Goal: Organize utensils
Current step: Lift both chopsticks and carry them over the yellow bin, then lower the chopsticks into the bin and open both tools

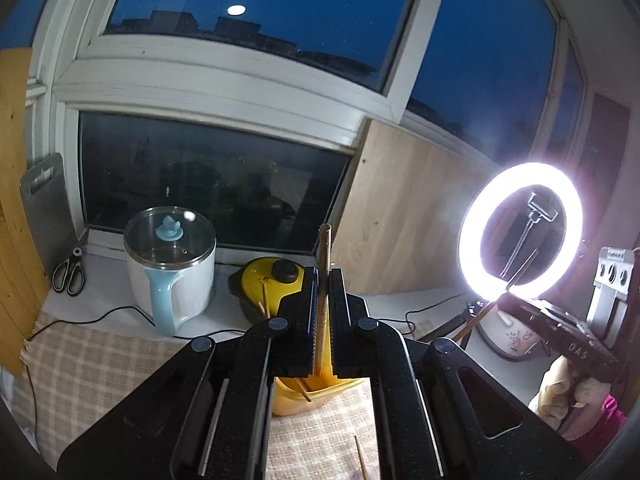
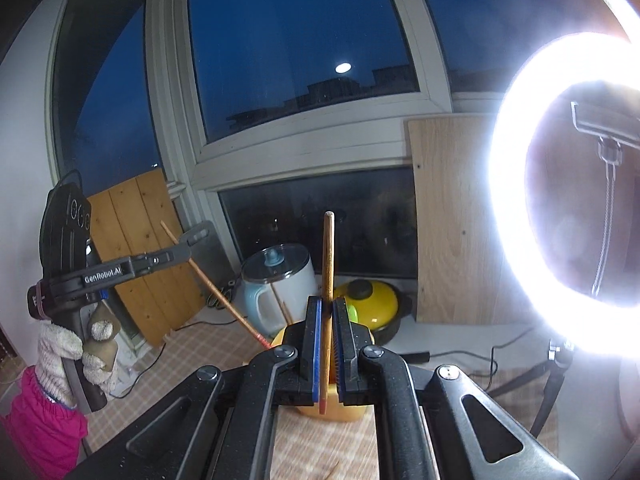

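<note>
Yellow holder contains chopsticks; each hand-held gripper, left and right, is clamped on one chopstick above it.

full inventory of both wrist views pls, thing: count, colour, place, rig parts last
chopstick in left gripper: 1, wooden, upright between the pads
chopstick in right gripper: 1, wooden with red tip, upright between the pads
holder cup: 1, yellow-orange, on the cloth, chopsticks inside
loose chopstick: 1, wooden, on the cloth
checked cloth: 1, beige, on the table
electric pot: 1, white with blue handle, glass lid, by the window
lidded pot: 1, yellow, black knob
scissors: 1, black-handled, far left
cutting board: 1, grey, leaning at left
ring light: 1, white, lit, right
left gripper: black, shut
right gripper: black, shut
</note>
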The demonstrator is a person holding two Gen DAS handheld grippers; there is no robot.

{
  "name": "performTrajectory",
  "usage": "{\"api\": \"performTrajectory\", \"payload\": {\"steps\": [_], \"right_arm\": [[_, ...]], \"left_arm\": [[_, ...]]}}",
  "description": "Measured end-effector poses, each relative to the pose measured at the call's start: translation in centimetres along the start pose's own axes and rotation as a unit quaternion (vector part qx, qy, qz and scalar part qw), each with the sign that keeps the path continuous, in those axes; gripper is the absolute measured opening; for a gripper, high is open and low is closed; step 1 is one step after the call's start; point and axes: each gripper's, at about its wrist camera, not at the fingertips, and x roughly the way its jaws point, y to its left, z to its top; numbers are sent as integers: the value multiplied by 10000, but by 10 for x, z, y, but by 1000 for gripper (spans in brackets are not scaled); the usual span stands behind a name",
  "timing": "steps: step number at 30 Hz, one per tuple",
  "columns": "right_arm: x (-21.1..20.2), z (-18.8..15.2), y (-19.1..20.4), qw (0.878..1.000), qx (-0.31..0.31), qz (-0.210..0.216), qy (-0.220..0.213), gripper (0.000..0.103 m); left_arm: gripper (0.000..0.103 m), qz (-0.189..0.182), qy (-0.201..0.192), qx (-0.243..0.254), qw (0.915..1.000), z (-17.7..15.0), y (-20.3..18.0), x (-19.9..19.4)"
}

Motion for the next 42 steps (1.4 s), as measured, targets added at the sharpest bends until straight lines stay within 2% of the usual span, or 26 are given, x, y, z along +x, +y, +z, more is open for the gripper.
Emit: {"api": "performTrajectory", "payload": {"steps": [11, 25, 42], "right_arm": [[42, 10, 8, 9996, -148, -247, -63, 3], [97, -20, -13, 9978, 245, -250, 561, 3], [125, -41, -20, 9934, 374, -142, 1072, 3]], "left_arm": [[3, 190, 200, -104, 9996, -11, 17, 26], [3, 282, 390, 46, 9988, -27, 10, 45], [3, 323, 573, 374, 9971, -42, -9, 64]]}}
